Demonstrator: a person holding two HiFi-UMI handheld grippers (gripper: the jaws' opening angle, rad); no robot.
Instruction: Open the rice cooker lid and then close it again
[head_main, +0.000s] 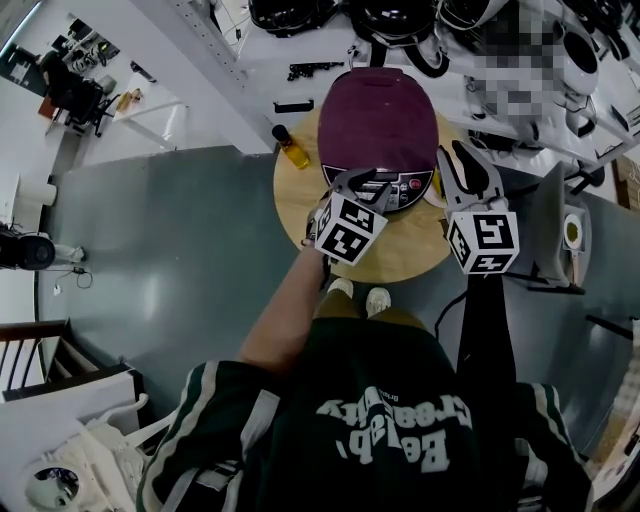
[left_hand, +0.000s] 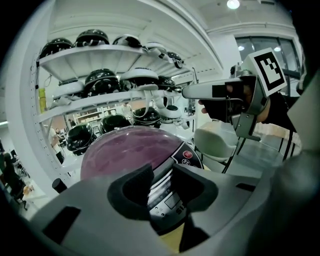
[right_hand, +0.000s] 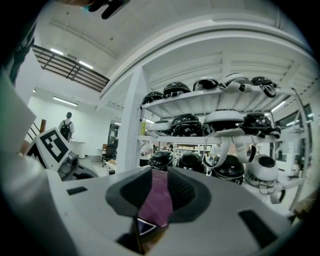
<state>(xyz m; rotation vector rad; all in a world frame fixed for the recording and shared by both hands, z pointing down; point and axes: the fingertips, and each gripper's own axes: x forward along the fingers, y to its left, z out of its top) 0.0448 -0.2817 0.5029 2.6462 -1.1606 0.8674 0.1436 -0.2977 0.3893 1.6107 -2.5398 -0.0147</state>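
Over the table (head_main: 400, 262), with left gripper (head_main: 365, 186) and right gripper (head_main: 462, 160) slightly apart and empty by the closed rice cooker (head_main: 378, 120), may press off-centre, miss its latch and shove it sideways.

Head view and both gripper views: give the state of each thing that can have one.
Maroon domed rice cooker lid: shut.
Left tongs: open, gripping nothing, just in front of the cooker's control panel.
Right tongs: narrowly open, empty.
Small amber bottle: capped, on the round wooden table.
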